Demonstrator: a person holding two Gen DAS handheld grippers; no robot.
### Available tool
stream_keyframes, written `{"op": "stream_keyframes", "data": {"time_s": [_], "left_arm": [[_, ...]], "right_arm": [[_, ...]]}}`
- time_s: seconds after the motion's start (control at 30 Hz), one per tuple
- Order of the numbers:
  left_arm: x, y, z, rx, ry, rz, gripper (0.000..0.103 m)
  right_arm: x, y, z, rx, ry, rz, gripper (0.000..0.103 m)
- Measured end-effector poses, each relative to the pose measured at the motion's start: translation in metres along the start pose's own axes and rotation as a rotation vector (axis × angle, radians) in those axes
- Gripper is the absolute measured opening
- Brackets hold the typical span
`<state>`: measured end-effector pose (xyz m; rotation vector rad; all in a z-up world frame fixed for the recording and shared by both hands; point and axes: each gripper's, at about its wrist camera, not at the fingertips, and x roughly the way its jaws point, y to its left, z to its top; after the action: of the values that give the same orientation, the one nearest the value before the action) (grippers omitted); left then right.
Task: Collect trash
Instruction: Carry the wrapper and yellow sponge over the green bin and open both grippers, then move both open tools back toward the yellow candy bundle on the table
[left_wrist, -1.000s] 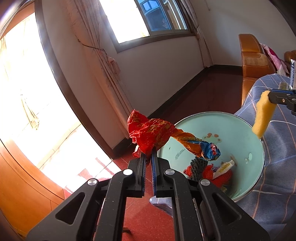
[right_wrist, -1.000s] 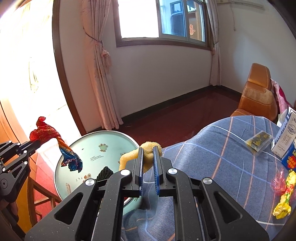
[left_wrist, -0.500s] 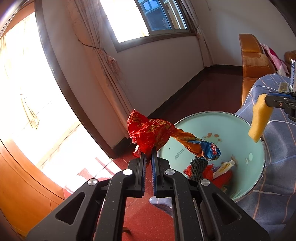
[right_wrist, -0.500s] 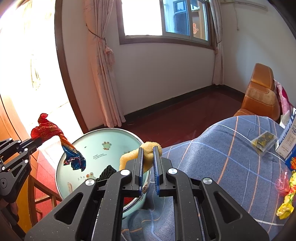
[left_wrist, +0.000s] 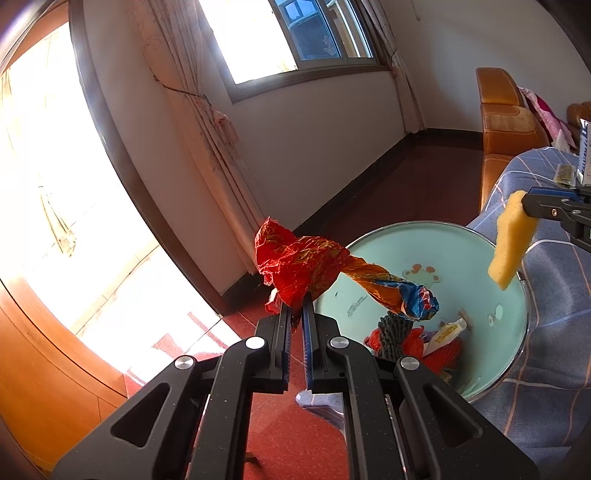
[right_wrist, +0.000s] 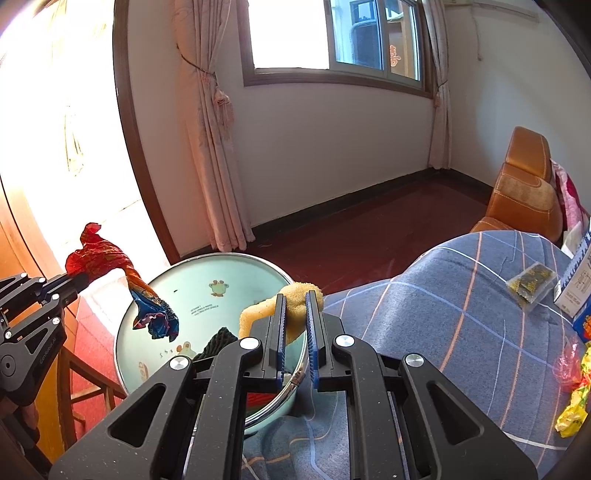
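My left gripper (left_wrist: 294, 308) is shut on a crumpled red, orange and blue wrapper (left_wrist: 317, 262), whose twisted tail hangs over the pale green basin (left_wrist: 517, 332). The basin holds red netting, a dark mesh piece and a small packet. My right gripper (right_wrist: 295, 299) is shut on a yellow sponge (right_wrist: 295, 295), held over the basin's right rim (right_wrist: 291, 384). In the left wrist view the sponge (left_wrist: 511, 243) hangs from the right gripper (left_wrist: 528, 203) above the rim. In the right wrist view the left gripper (right_wrist: 79, 278) and wrapper (right_wrist: 110, 258) are left of the basin.
The basin rests at the edge of a blue plaid cloth (right_wrist: 461, 314). On the cloth at right lie a clear packet (right_wrist: 532, 282), a white carton (right_wrist: 580, 280) and yellow and pink wrappers (right_wrist: 574, 398). An orange chair (right_wrist: 524, 184) stands behind. A wooden stool (right_wrist: 85, 387) stands below left.
My right gripper has moved left with the sponge, from over the cloth to above the basin's rim. The left gripper and wrapper have barely moved.
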<state>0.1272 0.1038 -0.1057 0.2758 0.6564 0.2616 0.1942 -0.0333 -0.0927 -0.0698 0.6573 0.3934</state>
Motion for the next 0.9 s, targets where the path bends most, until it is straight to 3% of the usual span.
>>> {"op": "stream_keyframes", "data": {"time_s": [0.2, 0.27, 0.3, 0.4, 0.5, 0.7, 0.9], "left_arm": [[-0.001, -0.004, 0.000, 0.007, -0.001, -0.016, 0.013], [-0.002, -0.004, -0.001, -0.003, -0.011, -0.007, 0.046], [-0.003, -0.004, 0.000, -0.002, -0.017, -0.004, 0.047], [-0.003, -0.004, 0.000, -0.006, -0.017, -0.004, 0.047], [-0.004, -0.004, 0.000, -0.013, -0.023, 0.009, 0.062], [-0.008, -0.012, -0.001, -0.009, -0.025, -0.026, 0.063], [-0.012, -0.034, -0.005, 0.005, -0.014, -0.091, 0.064]], "right_arm": [[0.003, 0.004, 0.000, -0.001, 0.008, 0.025, 0.017], [0.006, 0.005, -0.001, 0.003, 0.019, 0.039, 0.039], [0.006, 0.005, -0.002, -0.001, 0.016, 0.037, 0.045], [0.006, 0.002, -0.004, 0.012, 0.023, 0.026, 0.045], [0.003, -0.006, -0.007, 0.036, 0.022, 0.000, 0.047], [-0.007, -0.021, -0.010, 0.068, 0.018, -0.026, 0.052], [-0.060, -0.065, -0.041, 0.118, 0.014, -0.161, 0.059]]}}
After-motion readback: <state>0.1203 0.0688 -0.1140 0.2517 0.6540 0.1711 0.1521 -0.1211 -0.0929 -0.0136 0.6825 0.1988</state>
